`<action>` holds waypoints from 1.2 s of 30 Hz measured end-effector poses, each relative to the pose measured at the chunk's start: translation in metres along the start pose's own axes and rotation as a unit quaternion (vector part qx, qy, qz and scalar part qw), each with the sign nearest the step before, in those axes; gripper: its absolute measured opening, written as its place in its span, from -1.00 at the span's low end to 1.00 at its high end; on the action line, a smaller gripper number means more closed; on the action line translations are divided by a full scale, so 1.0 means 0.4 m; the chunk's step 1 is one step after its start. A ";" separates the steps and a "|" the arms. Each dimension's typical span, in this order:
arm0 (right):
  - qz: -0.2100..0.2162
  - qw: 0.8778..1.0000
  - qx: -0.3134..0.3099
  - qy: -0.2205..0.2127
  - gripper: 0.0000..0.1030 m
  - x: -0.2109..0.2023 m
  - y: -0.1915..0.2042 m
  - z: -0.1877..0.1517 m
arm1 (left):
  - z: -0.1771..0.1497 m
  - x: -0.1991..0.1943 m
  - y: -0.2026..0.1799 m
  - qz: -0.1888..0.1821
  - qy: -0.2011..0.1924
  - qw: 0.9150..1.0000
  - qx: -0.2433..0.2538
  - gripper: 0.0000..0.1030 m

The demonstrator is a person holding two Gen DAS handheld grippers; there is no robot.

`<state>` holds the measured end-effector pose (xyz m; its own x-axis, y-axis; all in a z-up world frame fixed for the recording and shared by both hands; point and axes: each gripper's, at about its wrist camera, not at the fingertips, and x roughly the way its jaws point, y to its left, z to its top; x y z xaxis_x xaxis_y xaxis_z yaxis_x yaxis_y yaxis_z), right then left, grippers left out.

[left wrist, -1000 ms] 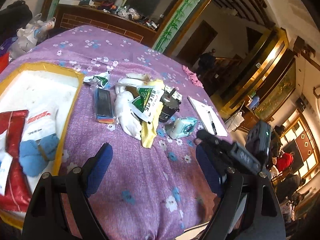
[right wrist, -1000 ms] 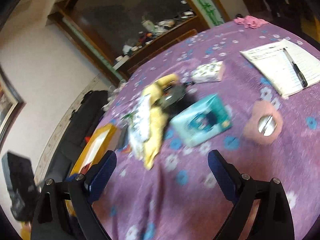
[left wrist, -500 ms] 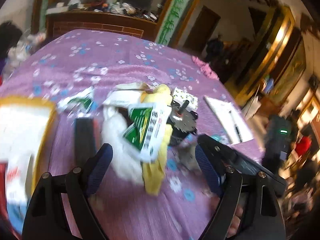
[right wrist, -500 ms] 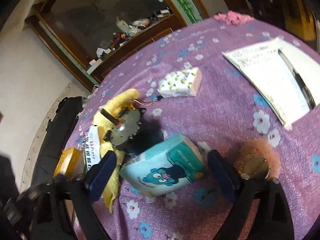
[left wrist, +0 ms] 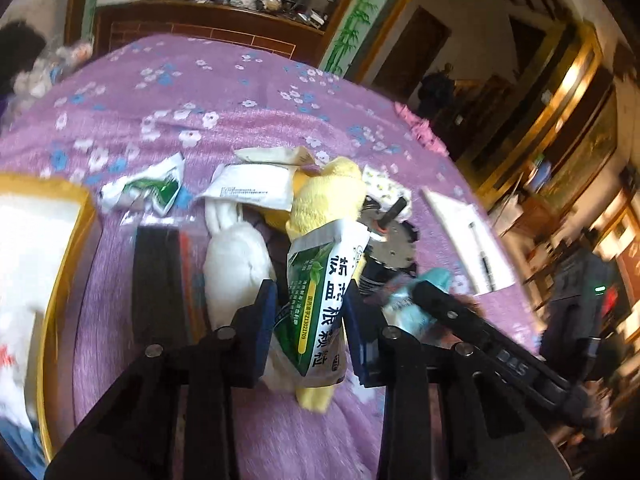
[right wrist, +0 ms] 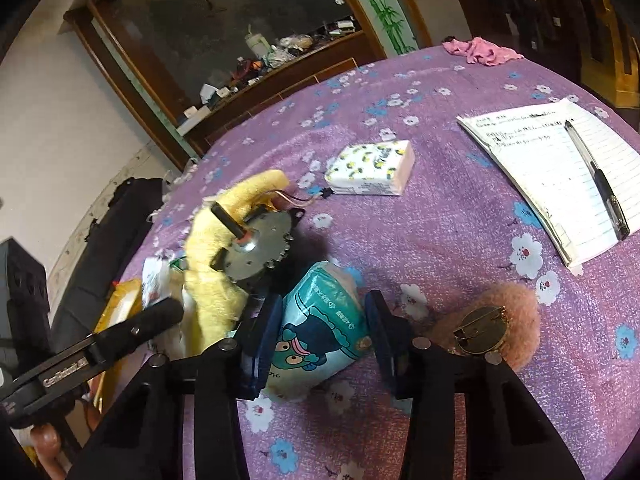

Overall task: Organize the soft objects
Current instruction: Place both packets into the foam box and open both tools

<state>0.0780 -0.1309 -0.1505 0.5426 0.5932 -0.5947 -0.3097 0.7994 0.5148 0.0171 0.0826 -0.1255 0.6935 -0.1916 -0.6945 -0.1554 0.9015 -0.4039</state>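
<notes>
Left gripper (left wrist: 310, 320): my jaws have just been closing, pinching sachet (left wrist: 324, 296) atop yellow cloth (left wrist: 320, 200); cloth may drag. Right gripper (right wrist: 320, 332): just been closing, squeezing tissue pack (right wrist: 320, 328) beside motor (right wrist: 256, 248); may slip.

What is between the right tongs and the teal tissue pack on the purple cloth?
Nothing visible. The right tongs already straddle the teal tissue pack, having just closed in; the motor sits behind it.

Dark wooden cabinet (right wrist: 256, 76) with cluttered shelf, bamboo-painted pillar (left wrist: 352, 20), white wall (right wrist: 60, 120).
</notes>
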 end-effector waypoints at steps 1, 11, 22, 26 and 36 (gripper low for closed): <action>0.008 1.000 0.002 -0.003 -0.19 -0.003 -0.001 0.000 | -0.005 -0.012 0.003 -0.008 0.000 1.000 -0.005 -0.42; 0.107 0.992 -0.043 -0.044 -0.19 -0.065 0.041 -0.034 | -0.108 -0.332 0.066 -0.055 -0.059 0.996 -0.033 -0.42; 0.188 0.972 -0.140 0.005 -0.17 -0.068 0.388 -0.087 | -0.136 -0.521 0.323 0.058 -0.116 0.987 -0.093 -0.41; 0.177 0.968 -0.171 0.044 -0.16 0.023 0.541 -0.080 | -0.121 -0.474 0.378 0.100 -0.102 0.985 -0.098 -0.41; 0.127 0.963 -0.226 0.067 -0.06 0.250 0.704 -0.112 | -0.074 -0.331 0.484 0.182 -0.044 0.978 -0.087 -0.38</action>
<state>0.0100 0.1578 -0.0928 0.3080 0.7576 -0.5754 -0.7441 0.5687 0.3505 -0.1257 0.2709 -0.1296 0.6260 0.1705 -0.7609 -0.5159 0.8223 -0.2402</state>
